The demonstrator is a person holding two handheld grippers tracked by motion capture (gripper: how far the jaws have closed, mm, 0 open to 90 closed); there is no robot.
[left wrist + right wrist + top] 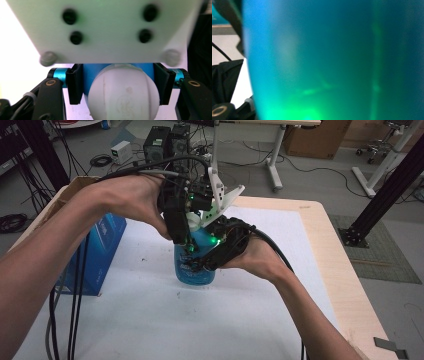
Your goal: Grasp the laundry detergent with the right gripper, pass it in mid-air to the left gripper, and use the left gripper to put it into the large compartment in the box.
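We see translucent blue plastic bottle (pixel 194 265) upright on white table mat (pixel 150 315), long axis vertical. Left gripper (pixel 117 86) clenched on its white round cap (pixel 123 92) from above; right gripper (pixel 202 264) at bottle body, side-on, grasp state we cannot tell

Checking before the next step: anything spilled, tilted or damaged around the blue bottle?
Nothing stands out. The blue bottle stands upright on the white mat, with no spill showing. The left gripper is clamped around its white cap; the right gripper is at its body.
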